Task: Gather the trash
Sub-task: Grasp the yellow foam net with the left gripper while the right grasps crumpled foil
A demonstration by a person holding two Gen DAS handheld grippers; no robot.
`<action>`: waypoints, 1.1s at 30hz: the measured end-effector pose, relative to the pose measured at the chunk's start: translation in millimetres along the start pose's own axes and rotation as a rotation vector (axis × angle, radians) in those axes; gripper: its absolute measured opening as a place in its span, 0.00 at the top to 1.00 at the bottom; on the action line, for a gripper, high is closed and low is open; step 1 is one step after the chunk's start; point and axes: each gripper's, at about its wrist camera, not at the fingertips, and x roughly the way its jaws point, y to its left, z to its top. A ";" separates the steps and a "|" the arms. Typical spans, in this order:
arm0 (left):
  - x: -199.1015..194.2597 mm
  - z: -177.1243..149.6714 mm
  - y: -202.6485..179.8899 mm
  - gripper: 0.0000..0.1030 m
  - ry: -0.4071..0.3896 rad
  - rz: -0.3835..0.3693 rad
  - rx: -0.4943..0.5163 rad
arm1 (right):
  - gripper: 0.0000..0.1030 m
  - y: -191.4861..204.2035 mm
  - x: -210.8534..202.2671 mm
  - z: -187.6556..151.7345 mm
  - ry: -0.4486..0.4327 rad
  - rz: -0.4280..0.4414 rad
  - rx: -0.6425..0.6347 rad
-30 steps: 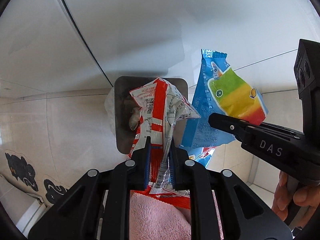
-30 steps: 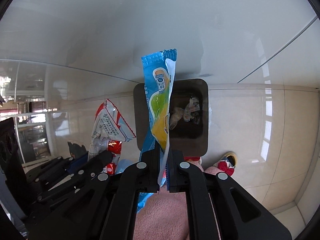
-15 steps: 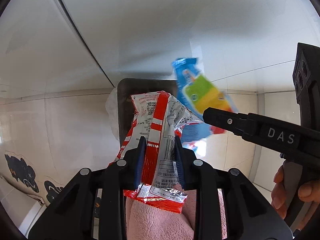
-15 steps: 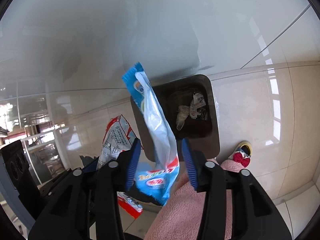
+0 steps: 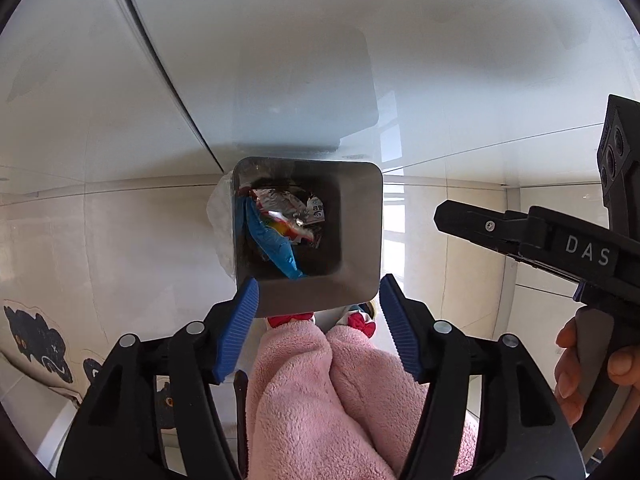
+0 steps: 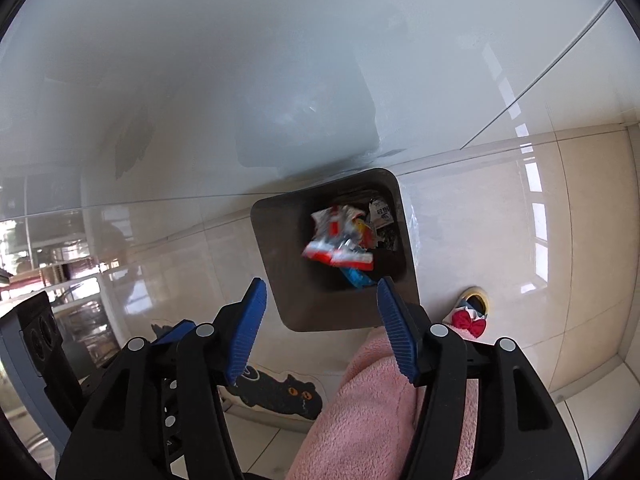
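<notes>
Both grippers hang above a dark square trash bin (image 5: 360, 240) on the tiled floor (image 5: 120, 248). The left gripper (image 5: 319, 316) and right gripper (image 6: 320, 316) are spread wide, released. A red-and-white wrapper (image 6: 336, 238) and blue wrapper (image 5: 276, 248) lie inside the bin.

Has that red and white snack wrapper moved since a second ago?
Yes. The red and white snack wrapper has left the left gripper, now open, and dropped down into the dark square trash bin on the floor.
</notes>
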 end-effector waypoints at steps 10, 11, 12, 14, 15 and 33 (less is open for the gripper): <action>-65.7 -4.9 -12.2 0.10 -0.081 0.034 0.009 | 0.15 10.9 -65.8 -10.5 -0.067 -0.035 -0.069; -75.1 -5.2 -11.7 0.08 -0.089 0.030 0.010 | 0.09 11.8 -76.0 -12.9 -0.082 -0.046 -0.083; -85.7 -8.3 -14.9 0.08 -0.101 0.026 0.013 | 0.08 11.3 -86.1 -14.9 -0.096 -0.049 -0.096; -104.6 -13.3 -20.4 0.08 -0.125 0.033 0.025 | 0.08 12.0 -106.8 -21.8 -0.116 -0.049 -0.119; -112.1 -14.3 -23.5 0.08 -0.135 0.039 0.030 | 0.07 12.6 -117.6 -25.2 -0.126 -0.054 -0.131; -318.3 23.7 -45.5 0.08 -0.474 0.103 0.041 | 0.03 89.1 -316.9 -26.7 -0.523 -0.095 -0.347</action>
